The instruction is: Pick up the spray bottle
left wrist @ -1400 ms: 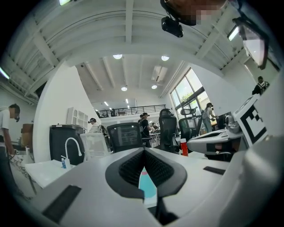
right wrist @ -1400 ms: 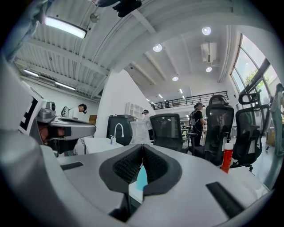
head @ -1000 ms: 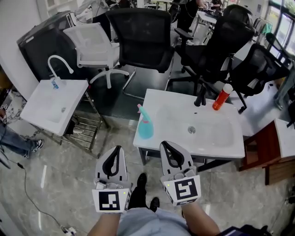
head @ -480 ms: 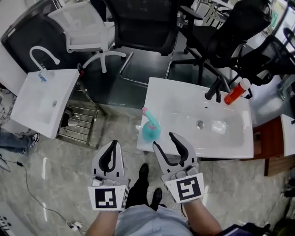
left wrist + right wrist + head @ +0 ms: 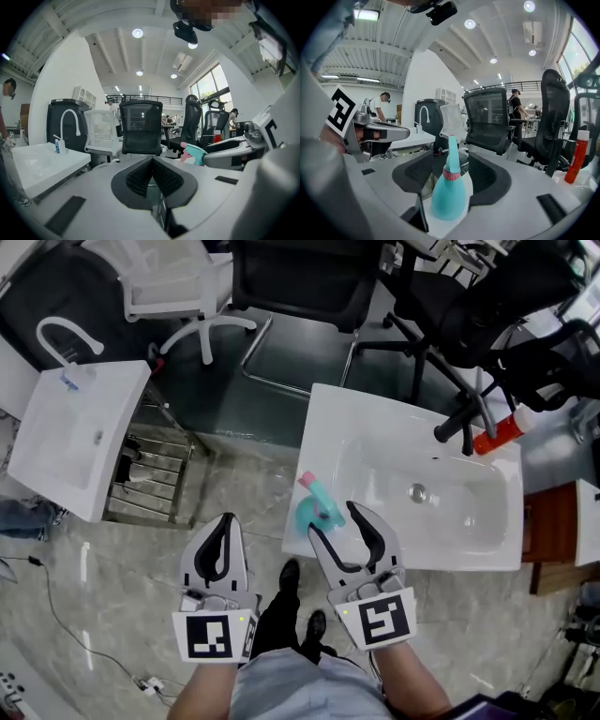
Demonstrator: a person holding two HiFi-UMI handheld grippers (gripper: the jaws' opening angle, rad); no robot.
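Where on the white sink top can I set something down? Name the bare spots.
Free: the far-left strip of the white sink top, and the bowl between the teal spray bottle and black faucet. Crowded: the near-left corner, where the bottle stands between the opening jaws of the right gripper, and the far-right corner with the faucet and red bottle.

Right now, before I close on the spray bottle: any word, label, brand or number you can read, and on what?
No text reads anywhere.
Spray bottle: plain teal, no label shows.
Red bottle: too blurred to tell.
Small blue bottle: too small to read.
Left cube, right cube: square markers only, no letters.
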